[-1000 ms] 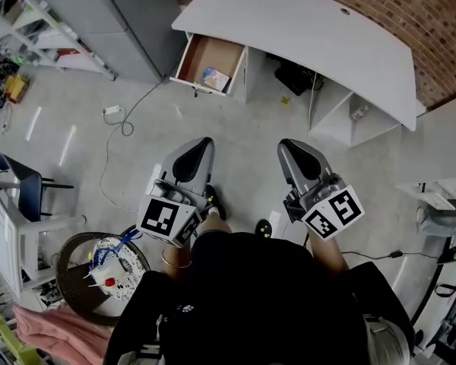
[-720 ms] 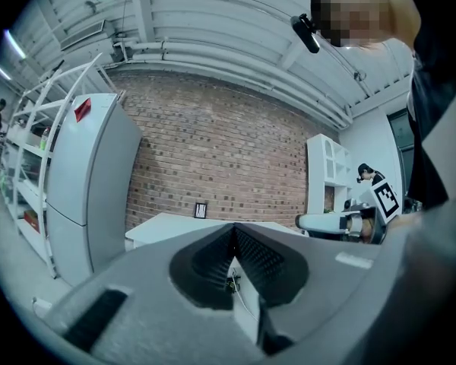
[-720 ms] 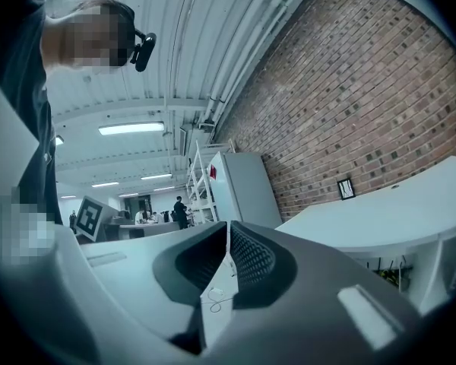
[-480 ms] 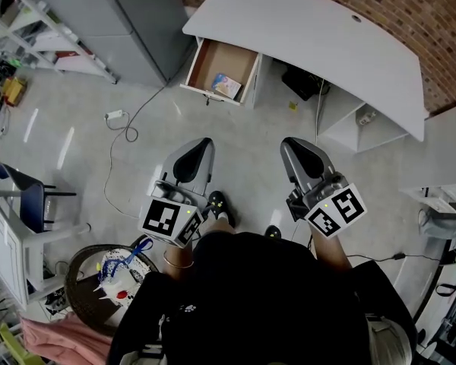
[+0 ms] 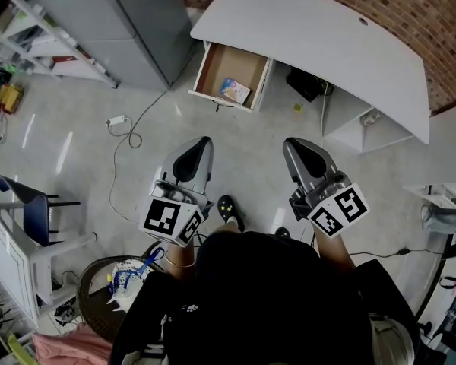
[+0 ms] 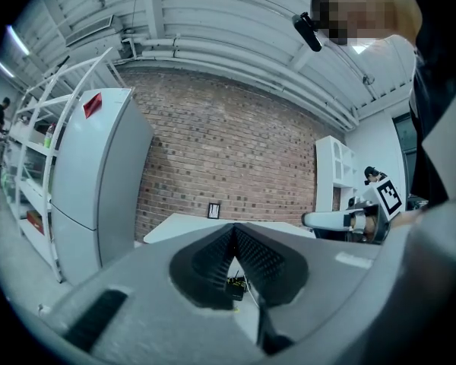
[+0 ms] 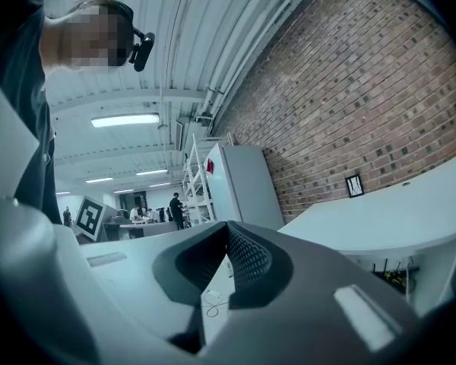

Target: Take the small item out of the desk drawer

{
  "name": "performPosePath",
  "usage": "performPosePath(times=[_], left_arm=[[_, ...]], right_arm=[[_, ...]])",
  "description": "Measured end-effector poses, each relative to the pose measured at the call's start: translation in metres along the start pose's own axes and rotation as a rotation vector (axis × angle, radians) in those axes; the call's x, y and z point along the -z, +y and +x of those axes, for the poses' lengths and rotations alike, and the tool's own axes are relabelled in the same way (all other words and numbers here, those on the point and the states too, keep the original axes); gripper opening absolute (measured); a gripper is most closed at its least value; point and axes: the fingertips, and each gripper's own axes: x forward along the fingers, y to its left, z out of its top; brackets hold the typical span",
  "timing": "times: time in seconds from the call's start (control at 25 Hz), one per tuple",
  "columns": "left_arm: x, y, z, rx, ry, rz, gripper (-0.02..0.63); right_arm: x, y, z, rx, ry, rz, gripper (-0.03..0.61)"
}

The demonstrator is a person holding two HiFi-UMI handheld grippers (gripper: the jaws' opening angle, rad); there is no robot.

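Note:
The white desk (image 5: 311,36) stands against the brick wall, with its wooden drawer (image 5: 229,68) pulled open at the left end. A small blue and white item (image 5: 235,90) lies inside, toward the drawer's front right. My left gripper (image 5: 199,144) and right gripper (image 5: 294,146) are both shut and hold nothing. They hover side by side over the floor, well short of the drawer. In the left gripper view the desk top (image 6: 184,224) shows beyond the closed jaws. The right gripper view shows the desk (image 7: 380,211) at the right.
A grey cabinet (image 5: 129,21) stands left of the desk, with metal shelving (image 5: 38,36) further left. A cable with a white plug (image 5: 118,120) trails over the floor. A blue chair (image 5: 30,204) and a round basket (image 5: 110,295) sit at my left. A black device (image 5: 308,86) lies under the desk.
The desk and drawer have slid right and down in the head view as I step nearer. Both grippers keep their pose and stay shut.

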Motion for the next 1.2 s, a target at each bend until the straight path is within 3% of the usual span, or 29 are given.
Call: performPosePath(times=[0.72,1.2], left_arm=[[-0.012,0.089,0.013,0.059,-0.009,-0.005,-0.003],[0.003,0.095,0.026,0.076,0.024,-0.029,-0.003]], right_arm=[[-0.004,0.001,0.070,0.116,0.000,-0.030,0.008],[0.000,-0.025,0.069,0.179,0.020,-0.026,0.008]])
